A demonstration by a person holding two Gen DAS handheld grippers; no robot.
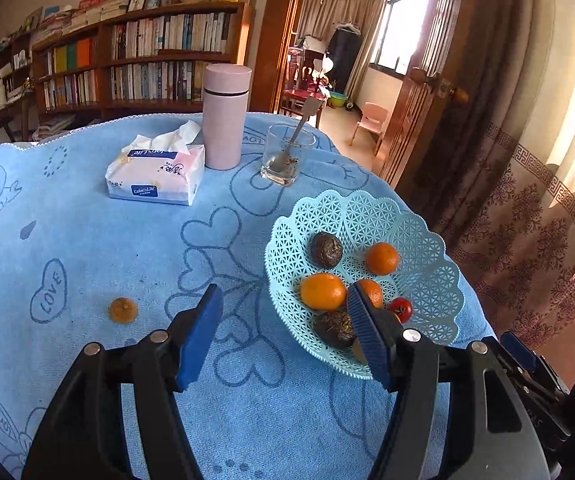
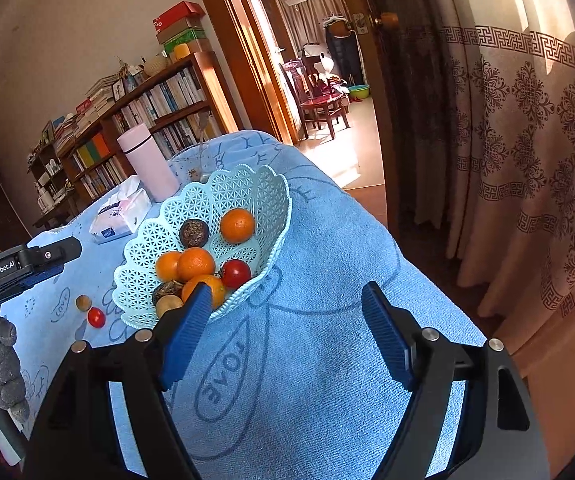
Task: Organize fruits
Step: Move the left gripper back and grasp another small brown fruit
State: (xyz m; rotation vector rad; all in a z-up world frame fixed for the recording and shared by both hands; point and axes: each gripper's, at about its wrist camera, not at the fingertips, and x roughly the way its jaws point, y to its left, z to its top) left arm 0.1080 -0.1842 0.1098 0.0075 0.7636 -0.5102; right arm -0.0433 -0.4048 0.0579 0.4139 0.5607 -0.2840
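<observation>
Remaining fruit: small round tan-brown fruit (image 1: 123,310) lies loose on the blue towelling tablecloth (image 1: 99,240), outside the basket; in the right wrist view the same fruit (image 2: 83,303) has a small red cherry tomato (image 2: 96,317) just beside it, apart from it by a sliver of cloth.
Long axis: none to speak of; both loose fruits are near-round, so approach angle matters little.
Bearing from left jaws: tan fruit sits to the left of the left gripper (image 1: 283,324) and about level with its fingertips; not between the pads.
Left jaws: parted, nothing between them; right pad overlaps the basket rim in view.
Basket: pale turquoise lattice plastic basket (image 1: 427,248), to the right of the left gripper, holds oranges, two dark round fruits and a red tomato.
Right jaws: right gripper (image 2: 287,304) spread wide and empty, over bare cloth on the near right side of the basket (image 2: 247,184).
Nearer hand: left, by judgement; the basket stands between the right gripper and the loose fruit.
Next move needs: a leftward shift of the left gripper to straddle one loose fruit.
Risk: round fruit may roll off the pads' line.
Background: pink cylindrical flask (image 1: 225,116), tissue pack (image 1: 155,176), glass with spoon (image 1: 285,156), well clear.
</observation>
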